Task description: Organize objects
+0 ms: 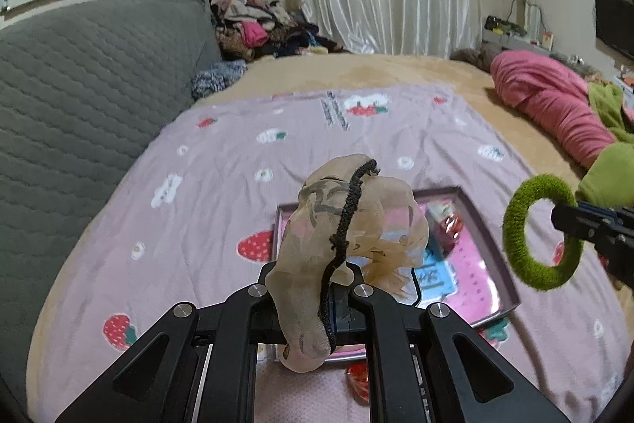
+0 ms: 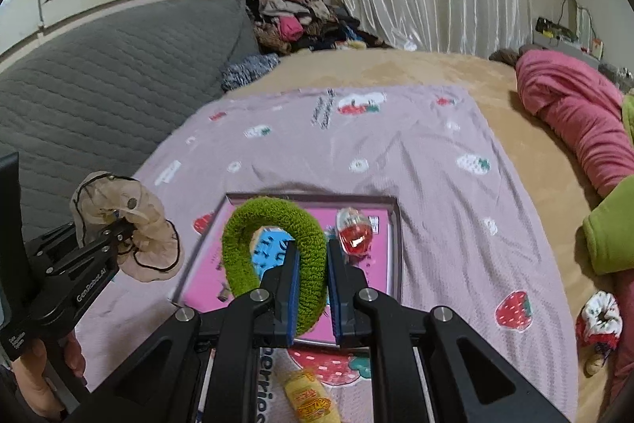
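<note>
My left gripper [image 1: 313, 284] is shut on a beige sheer scrunchie [image 1: 348, 209] with a black cord edge, which drapes over its fingers. The same gripper [image 2: 119, 228] and scrunchie [image 2: 146, 224] show at the left in the right wrist view. My right gripper [image 2: 313, 264] is shut on a green fuzzy scrunchie [image 2: 269, 213]; this green ring [image 1: 513, 224] hangs at the right in the left wrist view. Both hover above a shallow grey tray [image 2: 397, 244] with a pink printed bottom, lying on the strawberry-print cover. A red clear-wrapped item [image 2: 354, 230] lies in the tray.
A yellow packet [image 2: 309, 395] lies near the tray's front edge. At the right edge of the bed are a red-and-white scrunchie [image 2: 598, 320], a pink bundle [image 2: 574, 106] and green cloth [image 2: 610, 232]. A grey quilted headboard [image 2: 99, 74] stands on the left, with piled clothes [image 2: 297, 18] behind it.
</note>
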`<state>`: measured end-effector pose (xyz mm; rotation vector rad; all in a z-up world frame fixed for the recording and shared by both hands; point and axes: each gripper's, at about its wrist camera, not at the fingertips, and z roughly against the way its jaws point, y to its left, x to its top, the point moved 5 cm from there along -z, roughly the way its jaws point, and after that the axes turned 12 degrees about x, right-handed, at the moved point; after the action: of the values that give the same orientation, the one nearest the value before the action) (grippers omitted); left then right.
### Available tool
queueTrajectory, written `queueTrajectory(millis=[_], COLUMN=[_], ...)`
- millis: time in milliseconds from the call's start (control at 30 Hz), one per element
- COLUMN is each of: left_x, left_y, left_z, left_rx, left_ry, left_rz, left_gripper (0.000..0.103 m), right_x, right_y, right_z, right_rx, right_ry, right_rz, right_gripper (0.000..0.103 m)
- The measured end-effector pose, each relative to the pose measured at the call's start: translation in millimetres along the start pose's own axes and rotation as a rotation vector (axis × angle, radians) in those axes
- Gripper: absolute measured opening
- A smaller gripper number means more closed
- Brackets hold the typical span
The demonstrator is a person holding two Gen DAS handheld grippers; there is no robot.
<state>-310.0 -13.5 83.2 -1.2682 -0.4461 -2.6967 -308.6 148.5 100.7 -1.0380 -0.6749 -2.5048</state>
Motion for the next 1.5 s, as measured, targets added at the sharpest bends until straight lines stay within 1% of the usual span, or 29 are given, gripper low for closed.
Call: queueTrajectory(millis=[200, 400, 467, 633, 800, 867, 933, 967, 1200, 1300, 1467, 1500], left_x=[-18.0, -28.9, -32.8, -46.5, -65.0, -72.0, -79.1, -82.2, -90.8, -93.2, -95.8, -96.0], left_y=[-2.7, -6.3, -6.0, -5.3, -1.7, -1.1, -2.8, -3.5, -14.9, -15.6, -15.2, -15.2], left_z=[-28.5, -50.2, -58.8, -85.5, -111.5, -119.7, -126.2, -129.6, -143.5, -146.4, -151.1, -151.5], left_rx=[0.0, 0.001, -0.003, -0.02, -0.052, -0.049, -0.082, -0.082, -0.067, -0.035, -0.019, -0.016], left_ry=[0.033, 0.045, 0.06, 0.105, 0.157, 0.169, 0.181, 0.18, 0.189, 0.186, 0.186, 0.186], left_rz=[0.001, -0.006, 0.004, 0.04, 0.119, 0.138, 0.159, 0.167, 0.119, 0.094, 0.073, 0.072], left_gripper=[0.012, 0.012, 0.012, 0.012, 0.012, 0.012, 0.012, 0.012, 0.013, 0.014, 0.016, 0.017], right_x=[-13.5, -22.9, -23.9, -32.0, -40.9, -43.1, -44.8, -45.9, -51.5, -54.0, -59.3, -59.4], right_y=[-24.8, -36.2, -40.1, -51.6, -59.0, -62.7, -65.7, -67.8, -71.1, -72.0, -78.1, -78.9], right_z=[-26.6, -49.0, -55.7, -76.0, -92.2, -96.8, -100.6, -102.5, -121.0, -132.5, -148.8, -150.0], right_rx=[-0.017, -0.029, -0.038, -0.037, -0.046, -0.055, -0.059, -0.07, -0.088, -0.108, -0.127, -0.127], right_ry=[0.036, 0.067, 0.074, 0.091, 0.123, 0.139, 0.153, 0.164, 0.199, 0.229, 0.273, 0.271], right_rz=[-0.046, -0.037, -0.027, -0.034, -0.031, -0.026, -0.025, -0.02, -0.015, -0.003, -0.01, -0.012], right_gripper=[0.013, 0.013, 0.013, 0.013, 0.013, 0.013, 0.013, 0.013, 0.013, 0.013, 0.014, 0.014])
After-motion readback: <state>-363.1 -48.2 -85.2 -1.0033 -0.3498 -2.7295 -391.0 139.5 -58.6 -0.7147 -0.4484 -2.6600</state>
